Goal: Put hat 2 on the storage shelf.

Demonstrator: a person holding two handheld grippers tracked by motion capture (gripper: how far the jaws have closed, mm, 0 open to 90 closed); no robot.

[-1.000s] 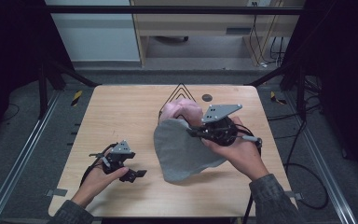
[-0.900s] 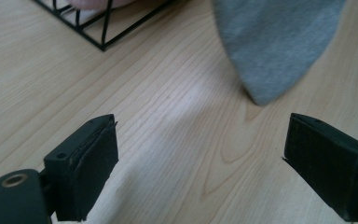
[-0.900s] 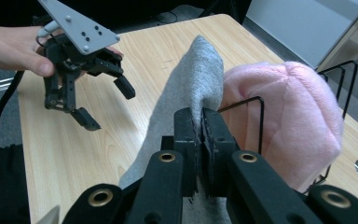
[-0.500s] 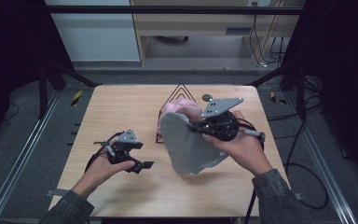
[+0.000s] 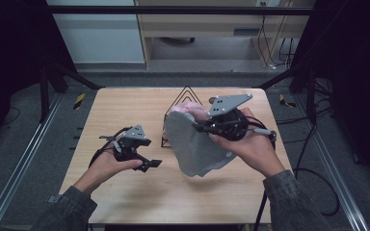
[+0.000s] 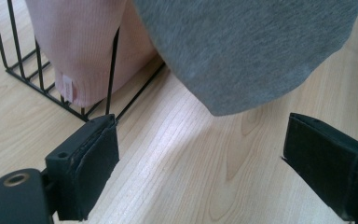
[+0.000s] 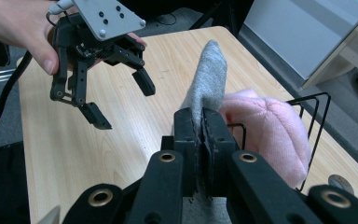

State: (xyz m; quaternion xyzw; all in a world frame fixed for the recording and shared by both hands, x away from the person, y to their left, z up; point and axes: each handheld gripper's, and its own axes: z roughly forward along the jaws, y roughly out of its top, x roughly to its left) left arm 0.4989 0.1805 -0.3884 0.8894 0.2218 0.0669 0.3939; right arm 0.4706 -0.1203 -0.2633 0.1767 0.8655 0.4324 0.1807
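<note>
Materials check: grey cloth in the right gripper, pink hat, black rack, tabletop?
Grey cloth: soft fleece-like knit, matte, fuzzy surface, drapes limply. Pink hat: ribbed knit, probably yarn; ribs show. Black rack: thin wire, likely coated metal, smooth. Tabletop: light wood or wood-look laminate, visible grain, slight sheen.

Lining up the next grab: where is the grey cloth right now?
In the high view the grey cloth hangs above the table's right half, pinched in the right tool, beside the pink hat.
</note>
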